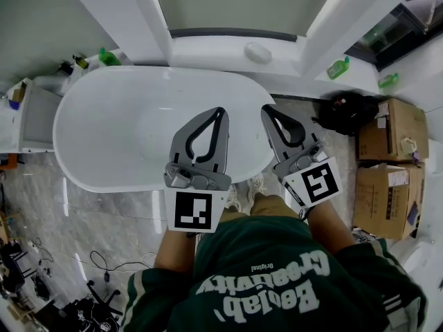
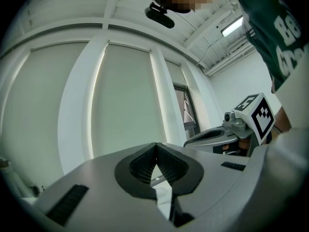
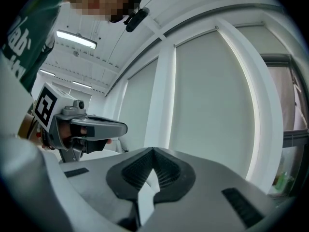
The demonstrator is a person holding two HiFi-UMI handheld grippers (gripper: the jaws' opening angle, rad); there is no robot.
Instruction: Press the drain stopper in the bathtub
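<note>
The left hand-held gripper (image 1: 220,111) and right hand-held gripper (image 1: 266,109) hover level over the near end of the white bathtub (image 1: 90,137), each with jaws together on nothing. The drain stopper cannot be made out on the tub floor. It is probably a stiff, slick, sprung cap, best pressed at its centre with closed tips.

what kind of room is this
Most likely a bathroom, perhaps staged or unfinished: a white freestanding bathtub stands below a window, and a green bottle sits on the ledge behind it. Cardboard boxes and loose cables lie on the marble-look floor.
</note>
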